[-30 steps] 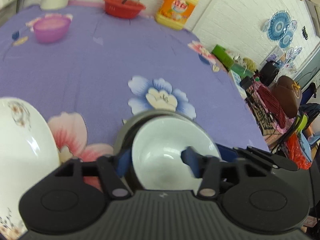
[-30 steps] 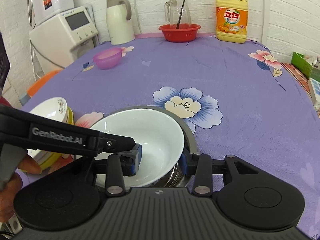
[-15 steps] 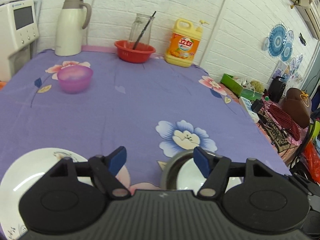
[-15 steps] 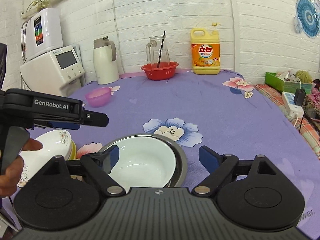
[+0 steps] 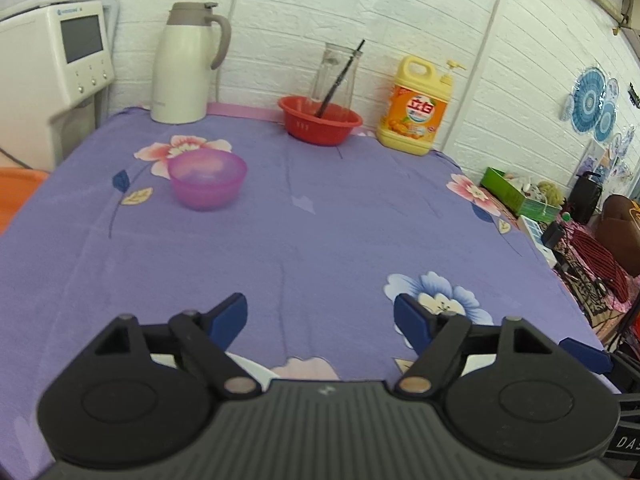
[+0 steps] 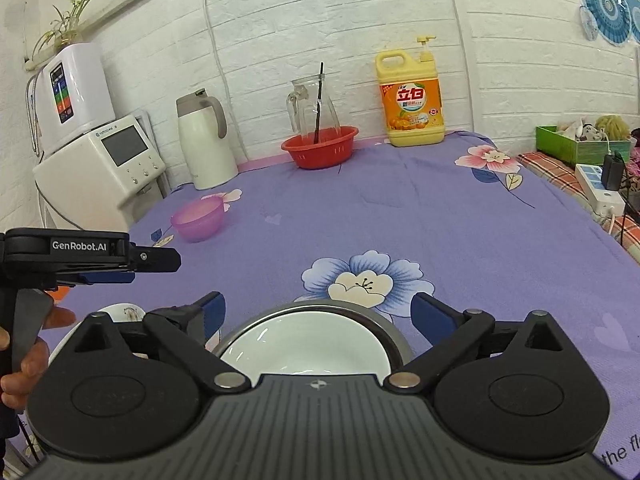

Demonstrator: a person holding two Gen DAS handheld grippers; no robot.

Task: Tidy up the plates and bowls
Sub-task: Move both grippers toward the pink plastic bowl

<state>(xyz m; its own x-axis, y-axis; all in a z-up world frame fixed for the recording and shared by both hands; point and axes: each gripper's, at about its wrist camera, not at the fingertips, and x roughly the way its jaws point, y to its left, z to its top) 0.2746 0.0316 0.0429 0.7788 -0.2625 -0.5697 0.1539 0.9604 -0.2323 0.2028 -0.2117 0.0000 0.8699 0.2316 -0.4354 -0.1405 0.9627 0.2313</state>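
Observation:
A white bowl (image 6: 308, 346) sits inside a grey metal bowl (image 6: 394, 330) on the purple tablecloth, just under my right gripper (image 6: 318, 314), which is open and empty above it. A white patterned plate (image 6: 120, 314) lies to the left, mostly hidden; a sliver of it (image 5: 244, 364) shows in the left wrist view. A pink plastic bowl (image 5: 206, 178) stands further back on the left and also shows in the right wrist view (image 6: 198, 220). My left gripper (image 5: 320, 316) is open and empty, raised above the cloth; it shows from the side in the right wrist view (image 6: 120, 266).
At the back stand a white thermos jug (image 5: 186, 64), a red basket (image 5: 320, 120) with a glass pitcher (image 5: 334, 72), and a yellow detergent bottle (image 5: 420, 108). A white appliance (image 5: 52, 68) is at the left. Clutter and a power strip (image 6: 600, 188) lie off the right edge.
Both grippers let go of the white bowl in the metal bowl, opened, and lifted up and back. The views now tilt toward the far wall.

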